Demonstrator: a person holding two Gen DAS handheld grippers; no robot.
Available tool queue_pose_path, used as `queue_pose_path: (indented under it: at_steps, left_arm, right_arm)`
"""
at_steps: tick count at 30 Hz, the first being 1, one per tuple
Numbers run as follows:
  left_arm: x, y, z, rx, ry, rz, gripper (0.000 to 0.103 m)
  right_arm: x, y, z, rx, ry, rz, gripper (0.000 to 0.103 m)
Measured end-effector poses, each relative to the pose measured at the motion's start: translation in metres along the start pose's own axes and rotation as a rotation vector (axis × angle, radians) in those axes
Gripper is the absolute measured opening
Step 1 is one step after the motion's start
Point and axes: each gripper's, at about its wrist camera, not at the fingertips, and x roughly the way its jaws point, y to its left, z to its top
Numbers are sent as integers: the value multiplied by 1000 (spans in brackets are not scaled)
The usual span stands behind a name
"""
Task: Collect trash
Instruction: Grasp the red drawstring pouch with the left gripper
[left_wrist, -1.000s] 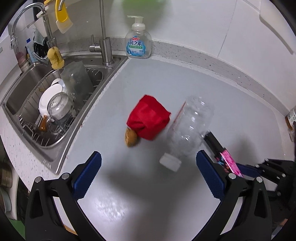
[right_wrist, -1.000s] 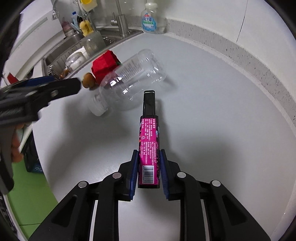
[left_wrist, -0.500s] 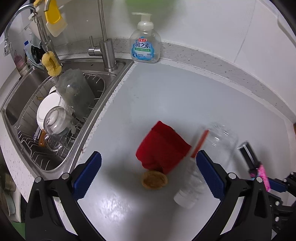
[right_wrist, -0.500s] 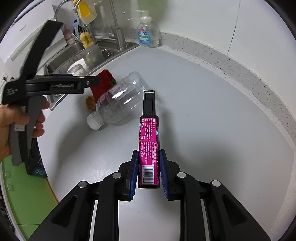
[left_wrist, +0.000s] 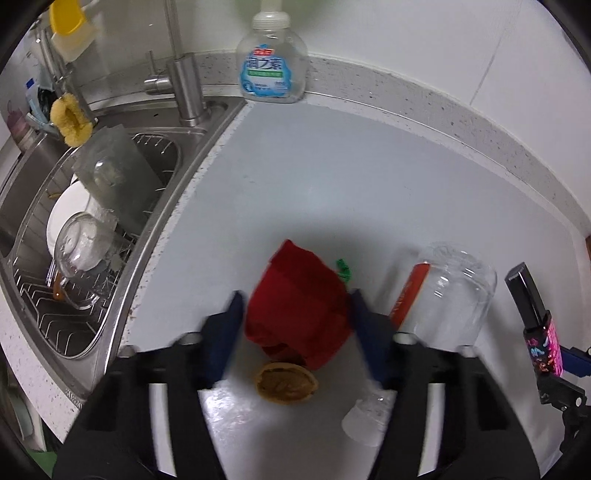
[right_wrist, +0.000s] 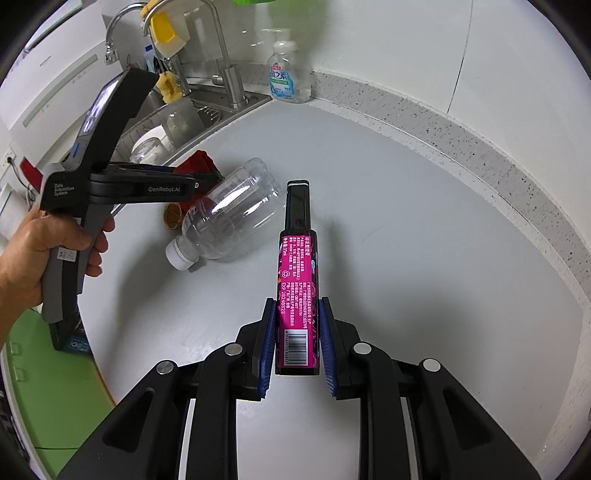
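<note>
Since half a second ago the left gripper (left_wrist: 293, 325) has dropped closer to the counter (left_wrist: 332, 184) and its blue pads, blurred by motion, have narrowed from wide apart to flank the red crumpled wrapper (left_wrist: 299, 310); whether the pads actually touch it cannot be told. From the right wrist view, the person's left hand (right_wrist: 48, 254) grips the tool's grey handle at the left edge of the scene, wrist low, with the tool body reaching rightward and level over the counter toward the red wrapper (right_wrist: 197, 164). At far left, the sink (left_wrist: 99, 206) holds a wire rack with a white plate and glassware, and a soap dispenser (left_wrist: 271, 70) stands at the back edge of the counter. A brown walnut-like shell (left_wrist: 286, 382) lies just beside the near edge of the wrapper. To the right of it a clear plastic bottle (left_wrist: 443, 306) lies on its side, white cap toward the camera. Farthest right, the right gripper (right_wrist: 297, 343) is clamped on the barcode end of a pink-and-black tube (right_wrist: 297, 280), held roughly level above the counter and pointing away toward the bottle (right_wrist: 229, 218); tube and bottle appear apart.
</note>
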Motion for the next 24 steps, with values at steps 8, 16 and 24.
queue_pose_path:
  at_steps: [8, 16, 24]
  left_arm:
    - [-10, -3, -2, 15, -35, 18, 21]
    - [-46, -2, -8, 4, -110, 28, 17]
    - [-97, -9, -42, -18, -166, 23, 17]
  right_arm:
    - [-2, 1, -1, -2, -3, 8, 22]
    - [-17, 7, -3, -24, -29, 9, 22]
    - [-39, 24, -13, -67, -65, 26, 22]
